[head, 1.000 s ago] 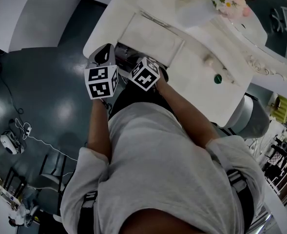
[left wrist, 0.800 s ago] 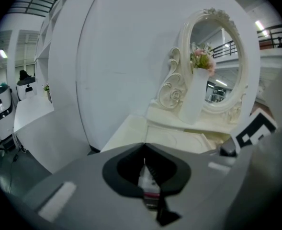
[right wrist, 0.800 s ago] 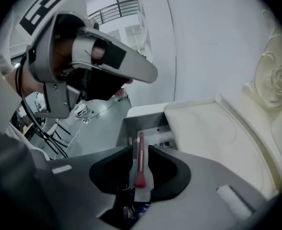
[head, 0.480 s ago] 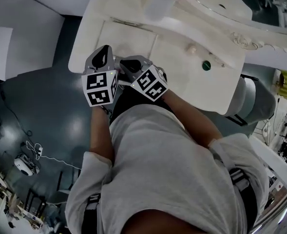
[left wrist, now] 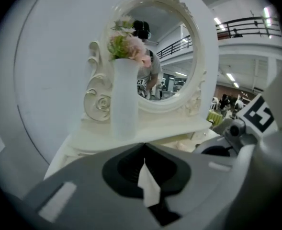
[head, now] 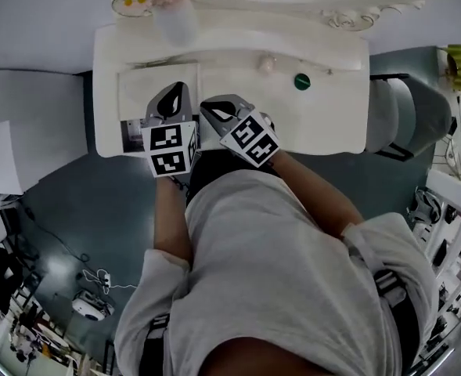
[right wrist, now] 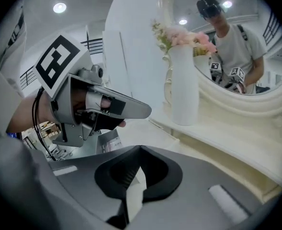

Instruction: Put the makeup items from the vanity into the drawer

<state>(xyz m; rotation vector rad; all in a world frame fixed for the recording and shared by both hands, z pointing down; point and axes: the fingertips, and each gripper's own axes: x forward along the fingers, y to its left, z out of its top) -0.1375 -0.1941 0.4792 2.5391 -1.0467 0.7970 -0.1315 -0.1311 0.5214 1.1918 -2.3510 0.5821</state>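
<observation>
Over the front of the white bench (head: 332, 124), the jaws of the left gripper (left wrist: 143, 147) and right gripper (right wrist: 140, 150) are closed, empty, side by side, with a green makeup item (head: 301, 81) and a pale round one (head: 267, 64) lying on the bench farther right.

No legible text, labels or numbers anywhere in view

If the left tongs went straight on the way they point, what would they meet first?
Likely the white vase, or the vanity top just before it; depth is unclear.
</observation>
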